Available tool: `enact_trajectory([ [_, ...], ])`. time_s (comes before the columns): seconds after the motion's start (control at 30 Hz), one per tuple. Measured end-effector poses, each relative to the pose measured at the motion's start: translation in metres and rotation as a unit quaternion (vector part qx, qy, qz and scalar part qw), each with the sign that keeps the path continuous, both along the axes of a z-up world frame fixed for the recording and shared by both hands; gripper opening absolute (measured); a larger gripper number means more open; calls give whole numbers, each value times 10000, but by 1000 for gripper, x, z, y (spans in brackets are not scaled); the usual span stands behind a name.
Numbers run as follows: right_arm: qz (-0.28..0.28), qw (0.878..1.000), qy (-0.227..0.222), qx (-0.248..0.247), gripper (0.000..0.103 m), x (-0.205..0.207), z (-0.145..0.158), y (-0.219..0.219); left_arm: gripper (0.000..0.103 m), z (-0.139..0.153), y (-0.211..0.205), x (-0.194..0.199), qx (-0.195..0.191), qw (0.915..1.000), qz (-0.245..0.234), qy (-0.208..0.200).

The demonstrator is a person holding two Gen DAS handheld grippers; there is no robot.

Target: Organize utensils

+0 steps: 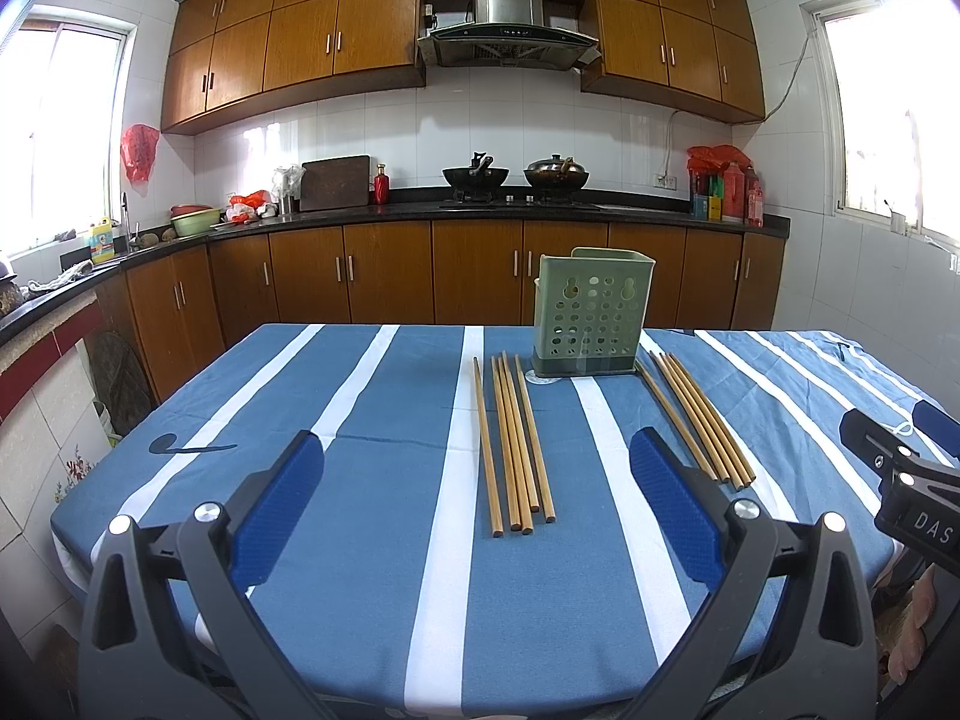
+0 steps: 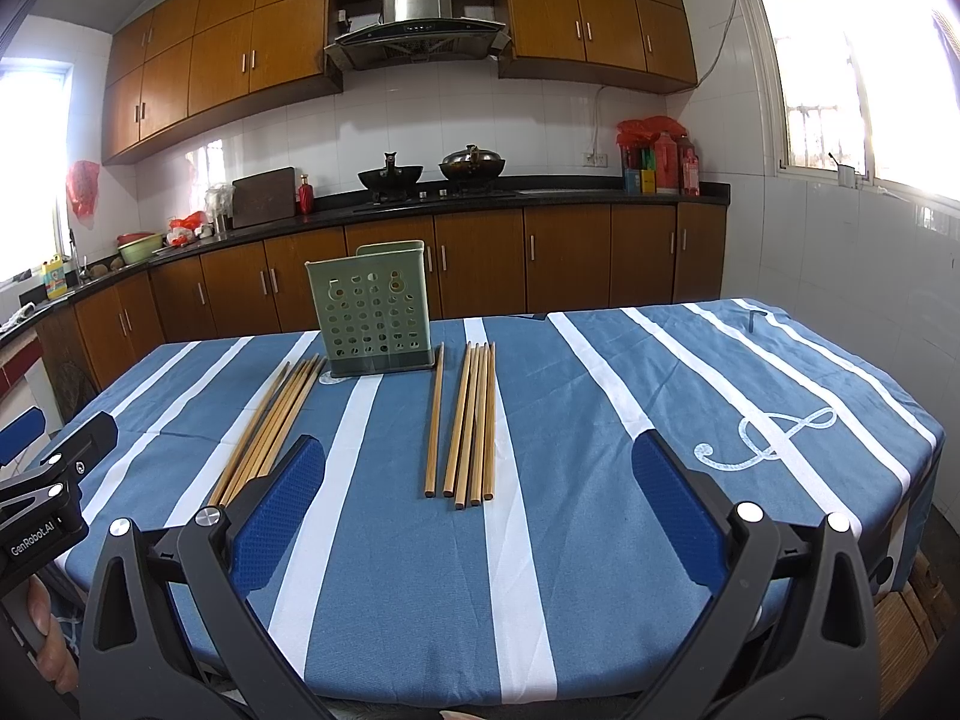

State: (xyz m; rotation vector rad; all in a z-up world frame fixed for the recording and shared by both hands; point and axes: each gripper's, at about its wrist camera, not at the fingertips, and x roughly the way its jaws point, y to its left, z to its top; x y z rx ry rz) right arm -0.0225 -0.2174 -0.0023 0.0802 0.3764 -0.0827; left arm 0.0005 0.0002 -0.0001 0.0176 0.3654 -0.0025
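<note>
A green perforated utensil holder (image 1: 587, 313) stands upright at the table's far side; it also shows in the right wrist view (image 2: 375, 307). Two bundles of several wooden chopsticks lie flat on the cloth in front of it: a left bundle (image 1: 515, 443) (image 2: 271, 425) and a right bundle (image 1: 696, 417) (image 2: 465, 423). My left gripper (image 1: 477, 510) is open and empty, hovering near the front edge, short of the left bundle. My right gripper (image 2: 480, 510) is open and empty, short of the right bundle. Its left finger (image 2: 282, 498) overlaps the near ends of the left bundle.
The table wears a blue cloth with white stripes (image 1: 372, 540) (image 2: 600, 480). The right gripper's body (image 1: 912, 480) shows at the left view's right edge; the left gripper's body (image 2: 42, 498) at the right view's left edge. Kitchen counter and cabinets (image 1: 390, 276) stand behind.
</note>
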Motion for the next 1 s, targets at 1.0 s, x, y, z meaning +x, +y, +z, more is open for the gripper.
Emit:
enact_trajectory([
  [1.0,-24,9989,432,162,101,23,-11,-7,99,-18,10,22,-84,9989,97,449],
])
